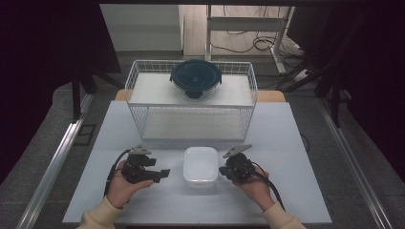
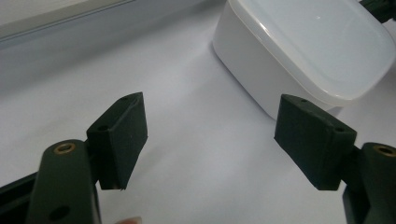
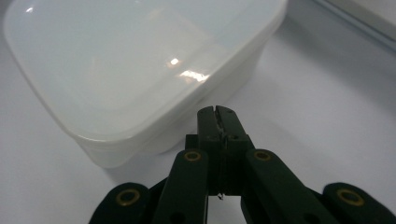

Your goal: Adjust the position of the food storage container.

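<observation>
A white lidded plastic box [image 1: 200, 165] sits on the white table, between the two hand-held grippers. My left gripper [image 1: 162, 173] lies to the box's left and points at it, jaws open with nothing between them. In the left gripper view the box [image 2: 308, 46] is ahead at the upper right, beyond the gripper [image 2: 210, 140]. My right gripper [image 1: 221, 170] is at the box's right side, jaws shut and empty. In the right gripper view its closed tips [image 3: 217, 112] are close against the box's side wall [image 3: 140, 70]; contact cannot be told.
A white wire basket rack [image 1: 191, 98] stands behind the box at mid table. A round dark blue lidded bowl [image 1: 196, 78] rests on its upper shelf. Beyond the far table edge are a desk frame and cables on the floor.
</observation>
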`<state>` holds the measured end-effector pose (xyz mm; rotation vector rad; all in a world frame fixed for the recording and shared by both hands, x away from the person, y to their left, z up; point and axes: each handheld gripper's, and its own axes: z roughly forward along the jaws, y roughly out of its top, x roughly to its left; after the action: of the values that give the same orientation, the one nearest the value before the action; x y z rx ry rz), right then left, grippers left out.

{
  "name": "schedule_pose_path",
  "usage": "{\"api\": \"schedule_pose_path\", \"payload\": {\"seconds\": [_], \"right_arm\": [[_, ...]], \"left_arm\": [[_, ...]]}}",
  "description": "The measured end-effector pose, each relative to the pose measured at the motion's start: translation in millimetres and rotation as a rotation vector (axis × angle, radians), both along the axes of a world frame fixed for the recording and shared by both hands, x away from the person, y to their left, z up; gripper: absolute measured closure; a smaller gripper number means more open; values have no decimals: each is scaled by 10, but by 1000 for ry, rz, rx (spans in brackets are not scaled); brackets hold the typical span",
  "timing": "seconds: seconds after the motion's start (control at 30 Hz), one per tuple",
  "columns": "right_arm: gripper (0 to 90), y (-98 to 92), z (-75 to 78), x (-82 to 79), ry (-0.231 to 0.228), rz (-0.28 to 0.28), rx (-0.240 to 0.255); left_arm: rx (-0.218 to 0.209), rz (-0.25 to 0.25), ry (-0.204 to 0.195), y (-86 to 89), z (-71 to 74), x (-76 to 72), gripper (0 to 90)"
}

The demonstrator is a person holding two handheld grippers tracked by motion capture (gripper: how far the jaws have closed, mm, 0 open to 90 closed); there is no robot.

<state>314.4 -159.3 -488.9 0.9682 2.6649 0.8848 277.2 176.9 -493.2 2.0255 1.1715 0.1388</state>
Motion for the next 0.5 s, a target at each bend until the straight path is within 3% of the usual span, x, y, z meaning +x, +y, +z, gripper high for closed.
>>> {"api": "schedule_pose_path", "payload": {"seconds": [0.1, 0.2, 0.4, 0.47, 0.5], "right_arm": [[893, -84, 70, -2, -16, -30, 28], [893, -204, 128, -22, -32, -65, 52], [890, -466, 152, -63, -22, -132, 111], [848, -512, 139, -58, -16, -138, 126], [759, -530, 133, -53, -10, -142, 139]], "left_arm": [[-17, 15, -28, 24, 25, -16, 284], [-31, 22, -35, 39, 48, -31, 291], [-35, 18, -39, 25, 54, -36, 291], [-34, 16, -37, 24, 50, -35, 290], [-34, 17, -38, 26, 51, -33, 289]]}}
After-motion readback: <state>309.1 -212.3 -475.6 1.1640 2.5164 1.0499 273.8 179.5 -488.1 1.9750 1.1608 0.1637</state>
